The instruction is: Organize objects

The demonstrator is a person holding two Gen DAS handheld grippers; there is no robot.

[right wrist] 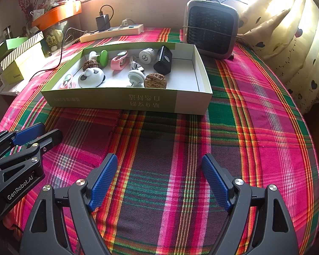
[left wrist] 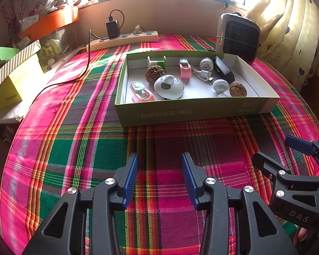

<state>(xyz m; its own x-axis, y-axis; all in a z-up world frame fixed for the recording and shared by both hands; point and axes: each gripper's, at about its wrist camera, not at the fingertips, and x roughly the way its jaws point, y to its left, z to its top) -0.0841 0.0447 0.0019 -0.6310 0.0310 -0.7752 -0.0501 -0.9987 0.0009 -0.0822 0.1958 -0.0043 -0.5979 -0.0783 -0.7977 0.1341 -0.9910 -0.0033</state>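
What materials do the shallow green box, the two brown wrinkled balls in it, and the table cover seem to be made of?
Shallow green box: probably matte printed cardboard, with thin folded walls and a white inside. Brown wrinkled balls: they look like walnut shells, deeply ridged and dull. Plaid table cover: woven cloth, its threads are visible.

My right gripper (right wrist: 159, 180) spread wide over the plaid cloth (right wrist: 255, 127), nothing between my pads, green-sided box (right wrist: 125, 102) ahead holding a walnut (right wrist: 155, 81) and white knob (right wrist: 135, 77), my left gripper (right wrist: 39, 135) at far left, heater (right wrist: 211, 28) behind the box.
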